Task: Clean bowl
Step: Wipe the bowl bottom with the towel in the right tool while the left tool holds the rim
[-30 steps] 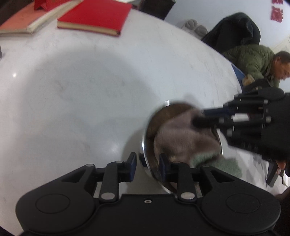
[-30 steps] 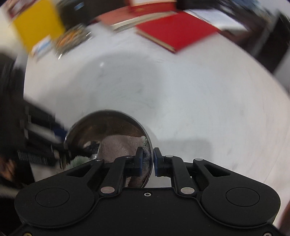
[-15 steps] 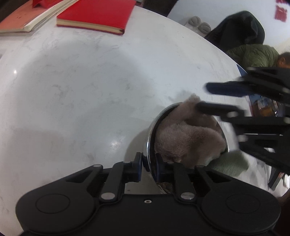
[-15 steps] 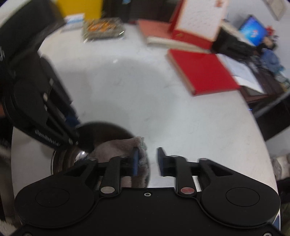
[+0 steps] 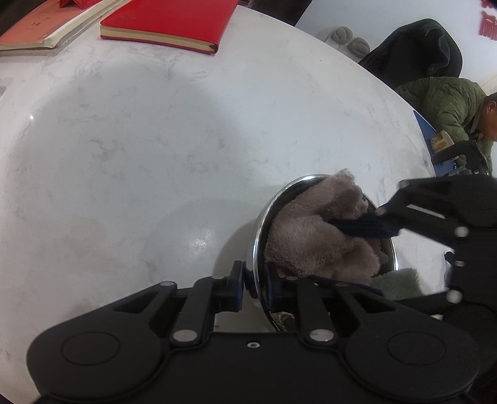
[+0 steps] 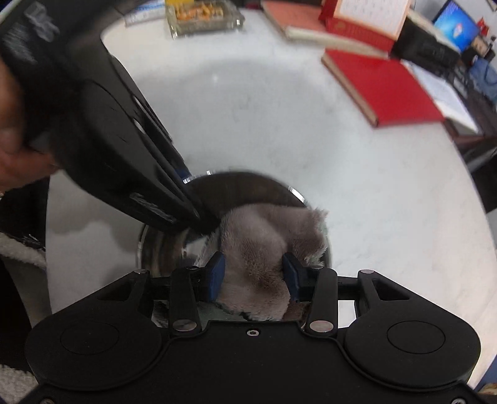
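The cloth (image 6: 264, 248) hides most of the bowl's (image 6: 242, 186) inside; far books (image 6: 382, 87) blur.

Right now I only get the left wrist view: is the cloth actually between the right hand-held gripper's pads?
Observer: Yes. The right wrist view shows the grey cloth between both blue pads of the right hand-held gripper, whose jaws have just been opening.
Operator: Is any of the bowl's inside bare?
Observer: Yes, the far inner wall of the bowl is uncovered and dark.
Operator: Anything else I'm missing?
Observer: A clear tray of orange pieces stands at the far edge.
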Demonstrator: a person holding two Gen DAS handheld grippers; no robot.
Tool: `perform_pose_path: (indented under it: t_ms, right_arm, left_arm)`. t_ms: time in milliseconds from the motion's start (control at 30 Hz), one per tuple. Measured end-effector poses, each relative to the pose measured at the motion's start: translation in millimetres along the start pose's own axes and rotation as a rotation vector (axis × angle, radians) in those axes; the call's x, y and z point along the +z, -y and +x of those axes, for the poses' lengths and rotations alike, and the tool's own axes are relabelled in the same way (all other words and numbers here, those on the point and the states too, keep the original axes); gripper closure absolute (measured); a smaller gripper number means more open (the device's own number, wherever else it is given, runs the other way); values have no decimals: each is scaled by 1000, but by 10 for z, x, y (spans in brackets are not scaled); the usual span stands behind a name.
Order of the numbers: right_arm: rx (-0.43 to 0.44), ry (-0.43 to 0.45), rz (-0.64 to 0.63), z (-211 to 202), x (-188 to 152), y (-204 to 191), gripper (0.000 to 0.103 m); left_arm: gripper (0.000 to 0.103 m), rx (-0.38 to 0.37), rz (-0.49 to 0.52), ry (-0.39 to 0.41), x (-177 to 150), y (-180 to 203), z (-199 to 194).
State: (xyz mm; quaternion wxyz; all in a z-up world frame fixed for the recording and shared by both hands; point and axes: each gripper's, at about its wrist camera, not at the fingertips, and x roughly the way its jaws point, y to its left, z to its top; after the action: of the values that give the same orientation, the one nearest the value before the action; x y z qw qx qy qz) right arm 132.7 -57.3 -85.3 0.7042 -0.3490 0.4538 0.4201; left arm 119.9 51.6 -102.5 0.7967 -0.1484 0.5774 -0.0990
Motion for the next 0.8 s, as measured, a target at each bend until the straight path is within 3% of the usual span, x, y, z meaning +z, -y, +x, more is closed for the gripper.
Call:
perform_pose_path:
  t_ms: [33, 67, 133, 367, 500, 633, 800]
  right_arm:
    - [11, 0, 13, 7, 0, 12, 69]
    - [17, -2, 19, 4, 2, 14, 80]
    - [11, -3, 27, -11, -6, 6, 92]
    - [-136, 78, -70, -296, 36, -155, 93]
    - [-197, 66, -153, -255, 47, -246, 93]
    - [-227, 21, -165, -165, -26, -244, 94]
    - [-179, -46, -62, -113, -132, -200, 94]
  left_arm:
    - [90, 0, 0, 1, 3, -1, 3]
    - [90, 0, 0, 2, 5, -1, 6]
    - [90, -1, -1, 3, 6, -2, 16]
    - [90, 0, 3, 7, 14, 2, 30]
    - [89, 5, 1, 13, 4, 9, 29]
    - [90, 9, -5, 26, -23, 13, 11]
    - [90, 8, -18, 39, -43, 23, 8]
